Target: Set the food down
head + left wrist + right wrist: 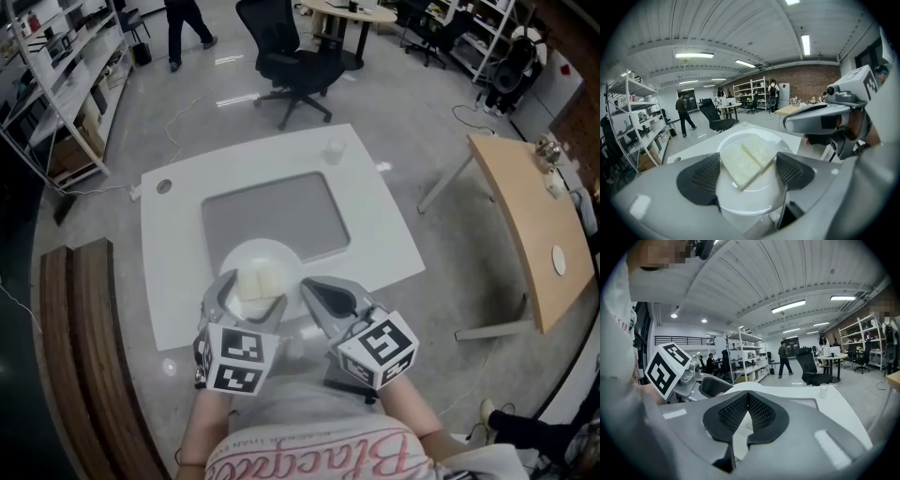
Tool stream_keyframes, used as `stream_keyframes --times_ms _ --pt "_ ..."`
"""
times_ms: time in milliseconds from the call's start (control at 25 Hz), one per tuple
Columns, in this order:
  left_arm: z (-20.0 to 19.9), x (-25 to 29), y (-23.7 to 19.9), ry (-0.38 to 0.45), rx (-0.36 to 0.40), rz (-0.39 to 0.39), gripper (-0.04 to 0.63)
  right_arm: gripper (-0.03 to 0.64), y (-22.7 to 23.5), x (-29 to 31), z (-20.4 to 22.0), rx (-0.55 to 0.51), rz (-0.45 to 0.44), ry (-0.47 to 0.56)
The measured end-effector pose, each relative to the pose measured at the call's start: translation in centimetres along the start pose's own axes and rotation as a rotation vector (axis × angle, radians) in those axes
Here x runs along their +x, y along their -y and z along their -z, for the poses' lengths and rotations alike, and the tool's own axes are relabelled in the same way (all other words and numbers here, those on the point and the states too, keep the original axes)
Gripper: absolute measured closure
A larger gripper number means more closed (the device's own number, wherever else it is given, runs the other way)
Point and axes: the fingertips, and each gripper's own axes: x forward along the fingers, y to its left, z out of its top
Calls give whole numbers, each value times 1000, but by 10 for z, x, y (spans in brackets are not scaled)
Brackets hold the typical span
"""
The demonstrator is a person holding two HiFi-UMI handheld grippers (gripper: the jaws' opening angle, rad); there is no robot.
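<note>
Nearest the head camera is the person's pale shirt with pink lettering (309, 450), and just beyond it the two grippers hang over the near part of a white rectangular tabletop (375, 225). The left gripper (248, 298) reaches over a round white plate (267, 246) at the near edge of a grey rectangular mat (272, 216). The right gripper (314, 291) sits just beside the plate. From the left gripper view, two pale rectangular slices of food (747, 161) lie side by side over the plate. The jaws stand wide, and each ribbed black pad appears to meet an outer edge of the slices, so I judge this a broad clamp on the food rather than an empty spread. Whether the slices already rest fully on the plate is unclear. From the right gripper view, that gripper's pads are pressed together with nothing between them. If the food is released before it lies flat, a slice could tip or slide toward the rim. A soft slice might also cling to a pad and lift away with it. The idle right gripper is close enough to nudge the plate.
</note>
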Motion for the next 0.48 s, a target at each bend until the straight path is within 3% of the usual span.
stream_keyframes --times_ms 480 --pt "-6 44 -18 -24 -61 -6 219 615 32 15 -3 -18 -20 -15"
